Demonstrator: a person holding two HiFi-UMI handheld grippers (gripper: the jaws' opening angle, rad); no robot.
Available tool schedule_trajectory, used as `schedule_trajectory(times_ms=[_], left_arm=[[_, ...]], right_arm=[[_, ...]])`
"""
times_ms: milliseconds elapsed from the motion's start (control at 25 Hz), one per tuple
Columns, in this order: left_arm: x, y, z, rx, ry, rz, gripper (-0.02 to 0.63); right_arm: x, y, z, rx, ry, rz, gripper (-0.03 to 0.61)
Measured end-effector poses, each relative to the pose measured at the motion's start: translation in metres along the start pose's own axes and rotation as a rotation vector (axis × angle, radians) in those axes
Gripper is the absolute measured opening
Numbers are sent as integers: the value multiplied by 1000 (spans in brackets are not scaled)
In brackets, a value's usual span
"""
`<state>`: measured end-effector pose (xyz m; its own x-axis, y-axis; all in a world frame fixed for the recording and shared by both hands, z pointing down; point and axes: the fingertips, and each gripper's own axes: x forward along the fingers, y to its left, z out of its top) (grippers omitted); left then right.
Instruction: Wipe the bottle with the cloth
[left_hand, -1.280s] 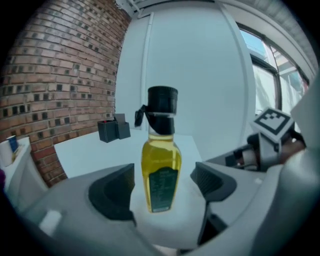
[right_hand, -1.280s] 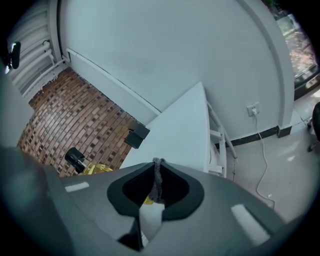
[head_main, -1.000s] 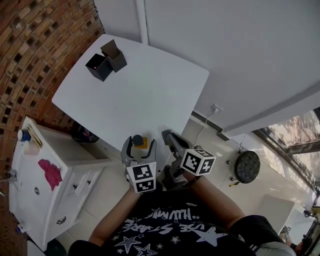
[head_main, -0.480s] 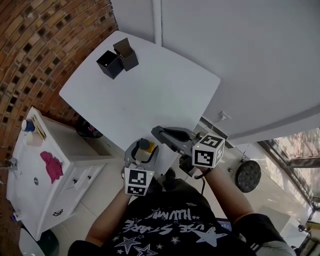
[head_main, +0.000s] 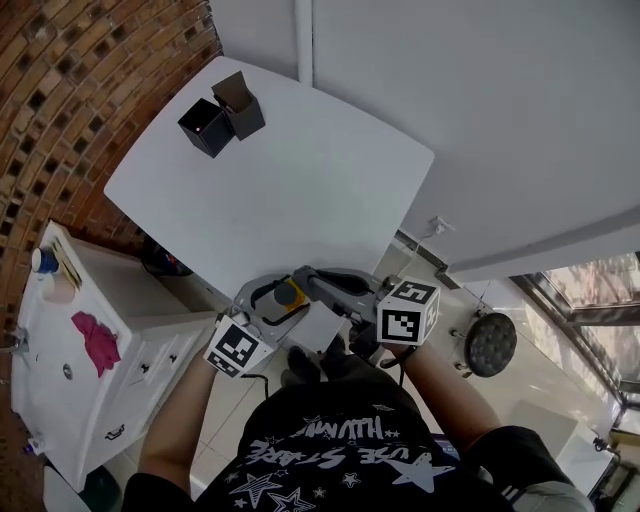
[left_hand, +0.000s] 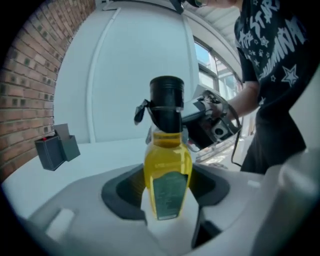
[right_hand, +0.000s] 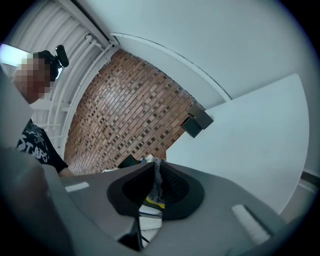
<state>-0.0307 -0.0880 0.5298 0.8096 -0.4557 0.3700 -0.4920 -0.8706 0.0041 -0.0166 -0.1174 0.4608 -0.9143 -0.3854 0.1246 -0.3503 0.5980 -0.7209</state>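
Observation:
A yellow bottle with a black cap stands upright between the pads of my left gripper. The left jaws have just been closing and now grip the bottle's lower body. In the head view the bottle sits just off the near edge of the white table, with the left gripper coming in from the lower left. My right gripper is shut on a thin pale cloth. That cloth hangs right beside the bottle.
Two small dark boxes stand at the table's far left corner by the brick wall. A white cabinet with a pink rag on top is at the left. A round stool is on the floor at the right.
The left gripper closed on the bottle and swung round from pointing up the frame to pointing right. The right gripper came in closer, bringing the cloth beside the bottle.

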Motion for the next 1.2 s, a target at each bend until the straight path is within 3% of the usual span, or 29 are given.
schedule_trajectory(times_ms=[240,560,760,960,1200], left_arm=[[4,-2,2,32,6,-97,253],[-1,3,2,-20,15,-53,285],[-12,3,-1,-102,0,25,287],[-27,-3,-15,-210,-3,153,287],[-29,-14,-30,-402,36,315,285]], right_arm=[[-2,-10,-6,79,-65,-79,35],[0,-29,-20,138,-73,-121,35],[4,-57,-44,183,-45,-163,35],[6,-73,-59,168,-8,-208,35],[11,-85,-73,102,60,-270,35]])
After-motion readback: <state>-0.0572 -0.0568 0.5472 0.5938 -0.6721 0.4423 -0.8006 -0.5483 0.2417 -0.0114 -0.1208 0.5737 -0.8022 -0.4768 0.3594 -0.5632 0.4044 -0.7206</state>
